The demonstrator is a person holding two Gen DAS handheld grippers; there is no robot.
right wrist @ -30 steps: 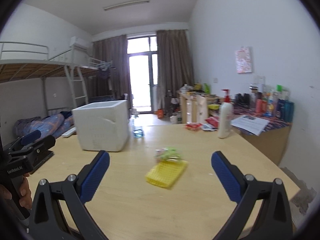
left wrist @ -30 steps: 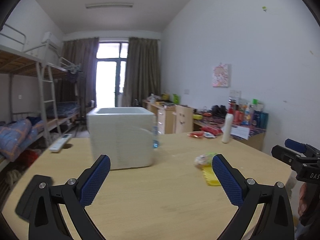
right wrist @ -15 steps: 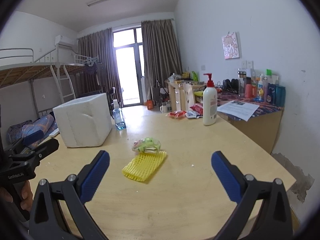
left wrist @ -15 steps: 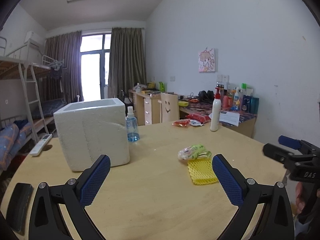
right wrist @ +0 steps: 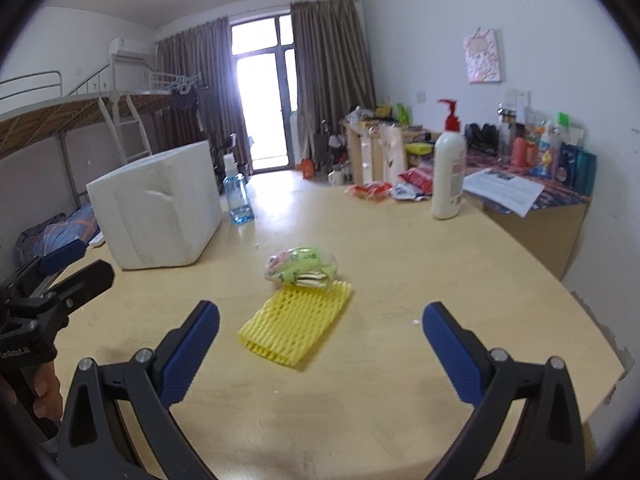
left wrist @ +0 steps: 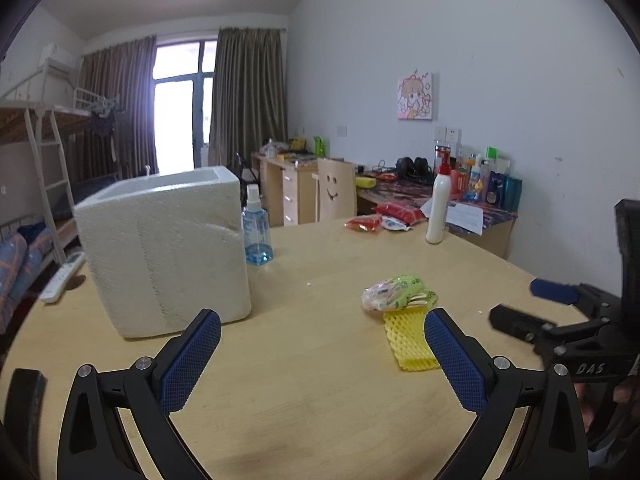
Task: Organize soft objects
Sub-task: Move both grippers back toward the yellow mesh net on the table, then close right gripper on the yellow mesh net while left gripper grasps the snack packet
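A yellow foam net sleeve (right wrist: 296, 320) lies flat on the wooden table (right wrist: 400, 264); it also shows in the left wrist view (left wrist: 408, 340). A green and pink plastic packet (right wrist: 300, 266) lies just behind it, touching its far end, and shows in the left wrist view (left wrist: 396, 292). A white foam box (left wrist: 164, 248) stands open-topped at the left (right wrist: 156, 216). My right gripper (right wrist: 320, 356) is open and empty, just short of the sleeve. My left gripper (left wrist: 322, 364) is open and empty, between box and sleeve.
A blue spray bottle (left wrist: 256, 236) stands beside the box. A white pump bottle (right wrist: 448, 176) and red snack packets (right wrist: 372, 190) sit at the table's far side. A remote (left wrist: 62, 276) lies at the left edge. A cluttered desk (left wrist: 472, 200) stands against the wall.
Both grippers have moved forward and tilted down toward the table; the sleeve and packet now sit closer and larger. Both grippers stay open.
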